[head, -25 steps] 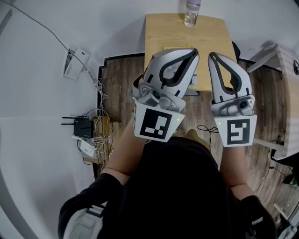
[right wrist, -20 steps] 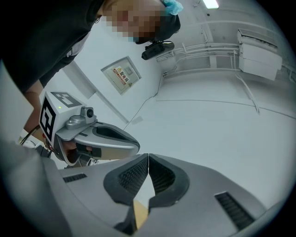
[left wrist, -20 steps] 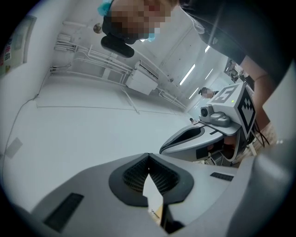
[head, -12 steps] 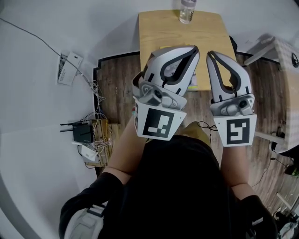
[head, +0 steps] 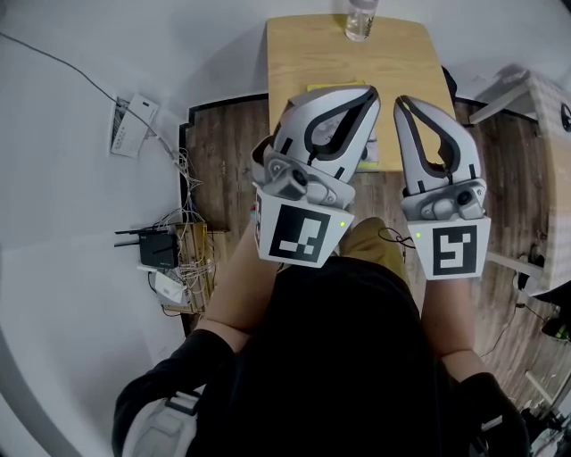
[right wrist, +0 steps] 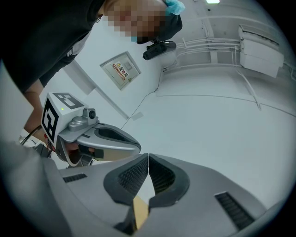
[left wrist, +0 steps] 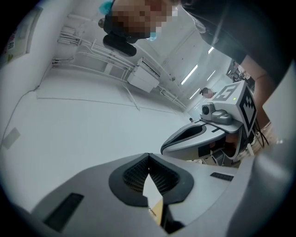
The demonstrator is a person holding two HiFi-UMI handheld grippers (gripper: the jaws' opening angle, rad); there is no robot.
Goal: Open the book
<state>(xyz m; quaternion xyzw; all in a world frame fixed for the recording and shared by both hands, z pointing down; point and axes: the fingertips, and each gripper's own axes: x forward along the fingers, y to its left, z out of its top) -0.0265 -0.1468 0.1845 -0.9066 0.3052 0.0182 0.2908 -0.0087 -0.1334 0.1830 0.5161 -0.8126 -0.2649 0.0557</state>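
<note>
The book lies on the small wooden table. Only its yellow-green edge and a grey corner show, because my left gripper hangs above it and covers the rest. My right gripper is just to the right, level with the left one, above the table's near edge. Both point away from me and slightly upward. In the left gripper view the left gripper has its pads together with nothing between them. The right gripper looks the same in the right gripper view.
A clear water bottle stands at the table's far edge. On the floor to the left are a router with tangled cables and a white power strip. Pale furniture stands at the right. White walls surround the table.
The head view has shifted a little, so the table sits slightly further left and higher in the picture. Both grippers keep nearly the same place above the table, jaws still together.
</note>
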